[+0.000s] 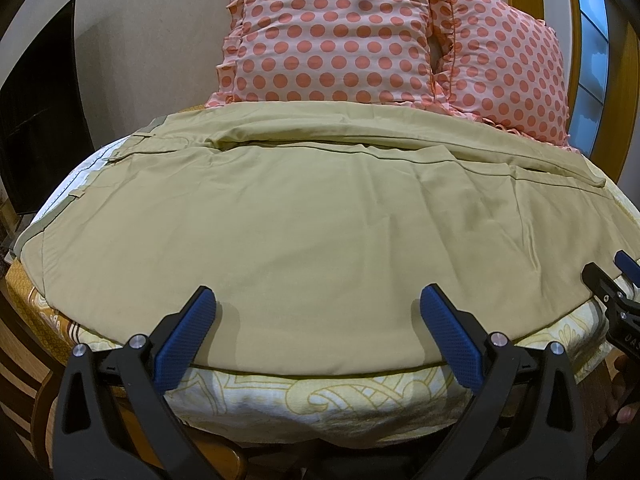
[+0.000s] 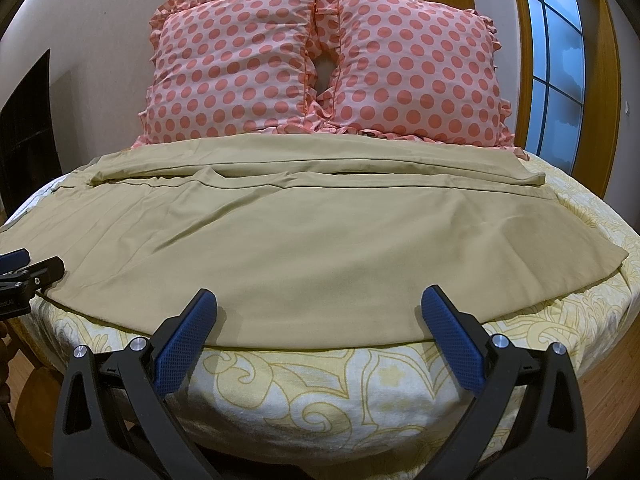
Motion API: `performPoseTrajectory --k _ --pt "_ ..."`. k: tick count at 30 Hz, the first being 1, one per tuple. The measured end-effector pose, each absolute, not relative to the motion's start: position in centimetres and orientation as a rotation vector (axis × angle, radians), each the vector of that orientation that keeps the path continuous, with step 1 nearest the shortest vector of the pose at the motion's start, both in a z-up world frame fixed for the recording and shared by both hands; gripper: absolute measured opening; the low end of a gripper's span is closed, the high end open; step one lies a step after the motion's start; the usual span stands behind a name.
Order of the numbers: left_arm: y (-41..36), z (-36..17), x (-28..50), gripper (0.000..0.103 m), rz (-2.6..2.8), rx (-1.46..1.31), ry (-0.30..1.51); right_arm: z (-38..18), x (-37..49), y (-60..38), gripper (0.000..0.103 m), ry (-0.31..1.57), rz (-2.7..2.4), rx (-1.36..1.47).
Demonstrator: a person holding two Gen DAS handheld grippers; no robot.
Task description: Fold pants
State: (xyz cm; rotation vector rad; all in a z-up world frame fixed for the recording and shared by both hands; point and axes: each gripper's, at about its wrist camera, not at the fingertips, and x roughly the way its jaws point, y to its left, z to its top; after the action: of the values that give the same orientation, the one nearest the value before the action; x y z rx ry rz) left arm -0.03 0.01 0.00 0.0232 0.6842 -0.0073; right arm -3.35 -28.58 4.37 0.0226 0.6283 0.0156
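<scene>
Khaki pants point(image 1: 288, 216) lie spread flat across the bed, waistband at the left, legs running to the right, one leg lying behind the other. They also show in the right wrist view point(image 2: 304, 232). My left gripper point(image 1: 318, 300) is open, its blue pads over the pants' near edge toward the waist end, holding nothing. My right gripper point(image 2: 319, 300) is open over the near edge toward the leg end, holding nothing. Each gripper shows at the edge of the other's view, the right gripper point(image 1: 612, 280) and the left gripper point(image 2: 28, 270).
The bed point(image 2: 320, 384) has a cream sheet with a yellow pattern. Two pink polka-dot pillows point(image 2: 320, 68) stand against the wall behind the pants. A dark screen point(image 1: 36, 120) is at the left, a wood-framed window point(image 2: 560, 60) at the right.
</scene>
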Motion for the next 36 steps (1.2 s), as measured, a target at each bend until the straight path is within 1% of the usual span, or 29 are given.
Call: performPoseTrajectory --k 4,8,12,16,18,20,22,25,28,29,31,32,33,34,35,36 --pt "-0.5 0.2 0.1 0.101 -0.021 0.015 0.709 5.5 -2.2 -29.7 0.102 0.689 0.053 0.075" --pt "1.1 2.3 1.7 0.101 -0.012 -0.036 0.709 9.0 0.9 -33.9 0.102 0.697 0.003 0.155" --pt "2.3 5.9 4.4 0.101 0.033 -0.051 0.635 11.8 8.2 -39.8 0.102 0.728 -0.147 0.243" --pt "3.0 8.2 7.8 0.101 0.075 -0.039 0.604 10.8 17.4 -45.8 0.101 0.834 -0.31 0.406" --pt "3.4 9.0 9.7 0.101 0.092 -0.039 0.597 9.6 21.7 -48.7 0.08 0.879 -0.396 0.493" --pt "3.6 9.2 11.1 0.101 0.103 -0.037 0.596 7.8 26.2 -51.1 0.072 0.931 -0.501 0.57" --pt "3.6 9.3 12.5 0.101 0.111 -0.027 0.595 6.1 29.6 -53.1 0.071 0.963 -0.599 0.615" --pt "3.6 8.9 13.9 0.101 0.119 -0.006 0.605 4.3 32.8 -54.6 0.072 0.989 -0.7 0.662" --pt "3.9 8.2 15.0 0.101 0.121 -0.004 0.624 3.6 35.0 -54.5 0.07 1.028 -0.79 0.532" --pt "4.0 8.0 15.3 0.101 0.119 -0.006 0.632 3.3 35.2 -54.2 0.068 1.035 -0.806 0.476" --pt "4.2 7.6 15.7 0.101 0.112 -0.016 0.644 3.1 34.7 -53.8 0.056 0.993 -0.784 0.431" --pt "4.3 7.4 15.8 0.101 0.111 -0.02 0.646 3.2 34.5 -53.9 0.035 0.971 -0.768 0.421" --pt "4.6 7.3 15.8 0.101 0.109 -0.032 0.647 3.2 34.0 -54.1 0.016 0.938 -0.742 0.416" --pt "4.8 7.3 15.9 0.101 0.106 -0.041 0.647 3.1 33.5 -54.4 0.015 0.916 -0.706 0.434" --pt "5.0 7.2 15.9 0.101 0.104 -0.053 0.65 3.1 33.3 -54.8 0.006 0.903 -0.684 0.46" --pt "5.1 7.2 16.0 0.101 0.1 -0.06 0.654 3.1 32.8 -55.5 0.004 0.884 -0.651 0.508"
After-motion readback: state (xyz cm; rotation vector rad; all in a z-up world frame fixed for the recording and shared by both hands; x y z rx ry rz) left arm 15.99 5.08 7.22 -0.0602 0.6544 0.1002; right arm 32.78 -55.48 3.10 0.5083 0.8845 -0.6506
